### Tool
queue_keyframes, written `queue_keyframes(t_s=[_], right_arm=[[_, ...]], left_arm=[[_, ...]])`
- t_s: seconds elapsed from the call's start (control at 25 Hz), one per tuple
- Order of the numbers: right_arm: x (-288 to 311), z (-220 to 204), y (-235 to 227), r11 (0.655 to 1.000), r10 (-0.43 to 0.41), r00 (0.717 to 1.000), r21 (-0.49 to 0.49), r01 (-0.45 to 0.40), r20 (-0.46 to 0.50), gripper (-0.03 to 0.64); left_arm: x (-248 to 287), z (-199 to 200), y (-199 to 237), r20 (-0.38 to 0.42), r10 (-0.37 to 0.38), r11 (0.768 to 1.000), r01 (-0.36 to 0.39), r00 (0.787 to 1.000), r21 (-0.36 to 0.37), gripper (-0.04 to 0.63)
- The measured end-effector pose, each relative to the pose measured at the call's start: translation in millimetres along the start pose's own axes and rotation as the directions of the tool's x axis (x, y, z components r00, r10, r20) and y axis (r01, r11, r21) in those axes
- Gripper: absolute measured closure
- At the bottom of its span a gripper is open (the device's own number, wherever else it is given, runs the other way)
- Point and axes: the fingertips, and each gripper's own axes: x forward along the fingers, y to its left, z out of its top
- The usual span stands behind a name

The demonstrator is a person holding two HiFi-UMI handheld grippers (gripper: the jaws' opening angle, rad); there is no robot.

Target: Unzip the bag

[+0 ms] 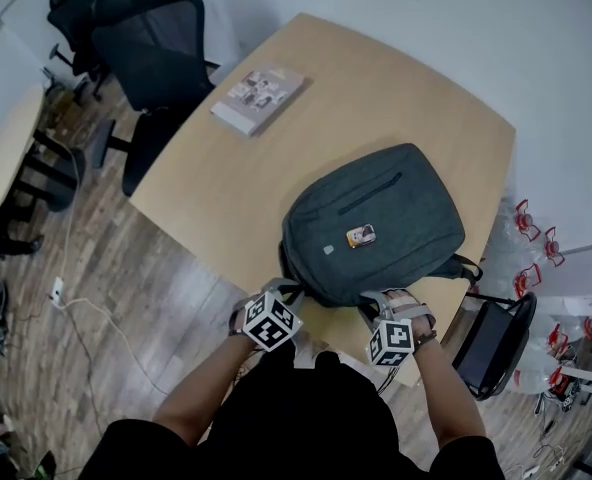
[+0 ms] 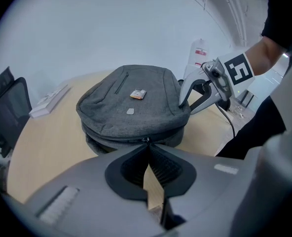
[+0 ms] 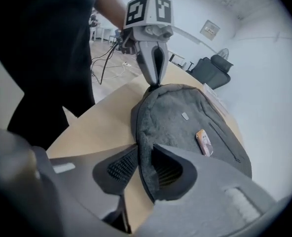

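A book (image 1: pixel 258 99) lies far left on the table (image 1: pixel 196 183). A black office chair (image 1: pixel 156 63) stands beyond, and a cable (image 1: pixel 84 302) crosses the left floor.

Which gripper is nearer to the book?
Left. The left gripper is at the backpack's near edge, on the book's side; the right gripper is at that edge too, farther right.

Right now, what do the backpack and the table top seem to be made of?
Backpack: grey woven fabric, matte, judging by its heathered, slightly fuzzy surface. Table top: pale wood or wood-look laminate, smooth; which one is unclear.
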Motion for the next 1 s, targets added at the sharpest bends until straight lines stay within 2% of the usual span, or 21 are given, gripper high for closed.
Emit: queue_keyframes(t_s=[0.2, 0.52, 0.76, 0.88, 1.0], right_arm=[[11.5, 27.3, -9.9, 0.988, -0.024, 0.998, 0.151, 0.014, 0.059, 0.526], [33.2, 69.7, -33.5, 0.943, -0.086, 0.992, 0.329, 0.051, 0.093, 0.526], [47.5, 94.8, -40.1, 0.943, -0.094, 0.99, 0.327, 0.054, 0.107, 0.524], [40.9, 91.2, -39.4, 0.961, -0.091, 0.987, 0.271, 0.052, 0.136, 0.497], [21.0, 67.7, -37.5, 0.98, -0.108, 0.986, 0.182, 0.085, 0.123, 0.431]], left_arm=[[0.1, -3.5, -15.6, -0.014, -0.022, 1.0, 0.022, 1.0, -0.003, 0.569], [0.4, -7.8, -6.0, -0.005, 0.026, 0.996, -0.026, 1.0, -0.082, 0.568], [4.9, -10.5, -0.7, 0.001, 0.04, 0.993, -0.039, 0.999, -0.112, 0.568], [6.8, -11.5, 2.9, 0.008, 0.048, 0.993, -0.047, 0.999, -0.109, 0.568], [7.7, -11.4, -0.1, 0.01, 0.048, 0.994, -0.047, 0.999, -0.1, 0.568]])
